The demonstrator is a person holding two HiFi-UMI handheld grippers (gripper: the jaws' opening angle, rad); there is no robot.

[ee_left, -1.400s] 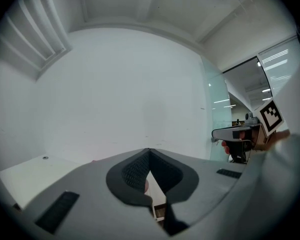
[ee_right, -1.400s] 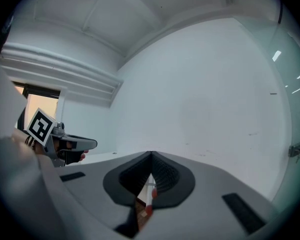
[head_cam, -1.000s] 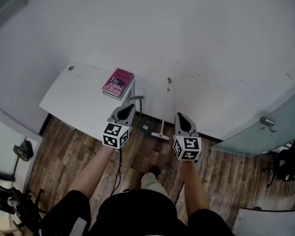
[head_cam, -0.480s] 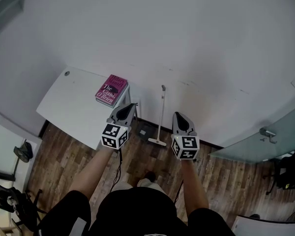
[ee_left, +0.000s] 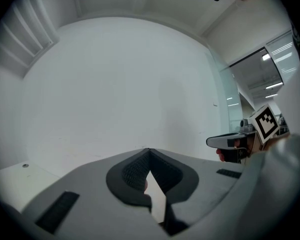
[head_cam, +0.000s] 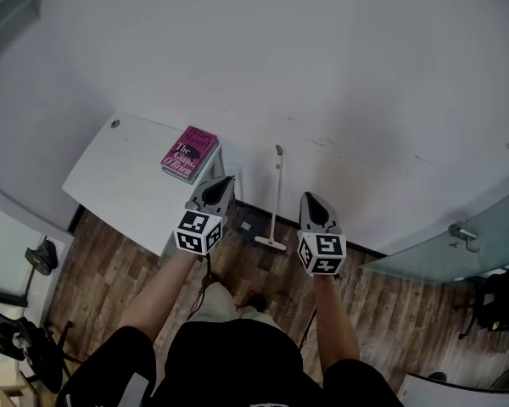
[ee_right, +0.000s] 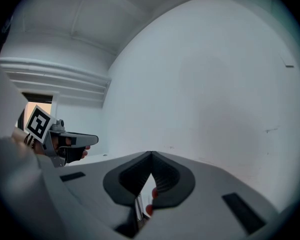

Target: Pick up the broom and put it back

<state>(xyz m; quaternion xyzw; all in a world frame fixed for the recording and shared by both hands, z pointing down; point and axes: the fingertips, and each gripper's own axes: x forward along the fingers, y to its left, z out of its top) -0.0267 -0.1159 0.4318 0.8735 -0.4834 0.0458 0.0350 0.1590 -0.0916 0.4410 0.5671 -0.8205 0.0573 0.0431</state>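
Left claw (head_cam: 223, 182) and right claw (head_cam: 309, 198) are both pinched together, empty; we should open one wide and grab the broom (head_cam: 276, 193) mid-handle squarely.

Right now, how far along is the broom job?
Done: nothing clearly; the broom leans on the wall, head on the floor, touched by neither gripper. In hand: nothing; left gripper and right gripper are both shut and empty, either side of it. Left: grab it and put it back, unless this is already its place.

Small dark object (head_cam: 248, 225) near broom (head_cam: 275, 195), unidentifiable
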